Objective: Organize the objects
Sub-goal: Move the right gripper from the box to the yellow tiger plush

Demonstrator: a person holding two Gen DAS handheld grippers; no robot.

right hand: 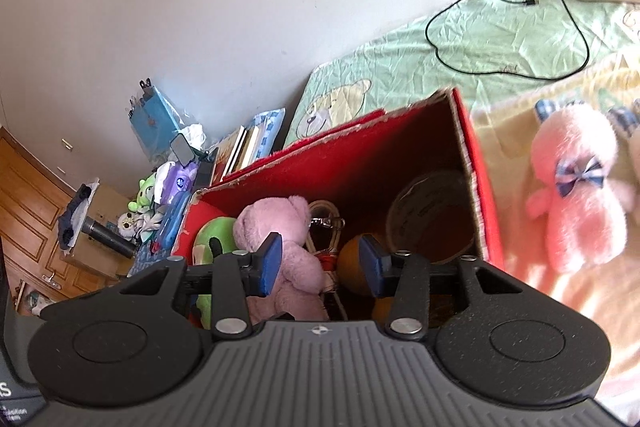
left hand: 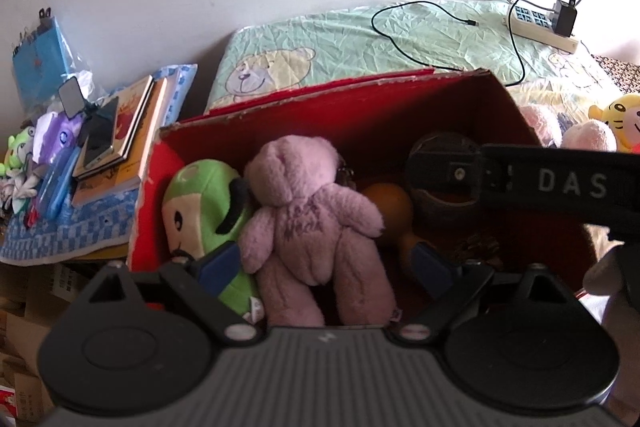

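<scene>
An open red cardboard box (left hand: 360, 107) (right hand: 360, 163) stands on the bed. Inside lie a mauve teddy bear (left hand: 304, 211) (right hand: 276, 219), a green plush (left hand: 200, 203) (right hand: 212, 231), an orange gourd (left hand: 390, 203) (right hand: 352, 267) and a dark round container (left hand: 440, 183) (right hand: 432, 223). My left gripper (left hand: 326, 265) is open wide, its blue fingers on either side of the bear's legs. My right gripper (right hand: 320, 263) hangs open over the box with nothing between its fingers; its black body (left hand: 560, 179) crosses the left wrist view. A pink plush with a blue bow (right hand: 576, 187) lies on the blanket right of the box.
A yellow tiger plush (left hand: 618, 119) sits at the far right. A power strip (left hand: 540, 27) with a charger and black cable (left hand: 400, 39) lies on the green bear-print sheet. Books and a phone (left hand: 120, 131) are stacked left of the box, with small toys (right hand: 144, 195) beside them.
</scene>
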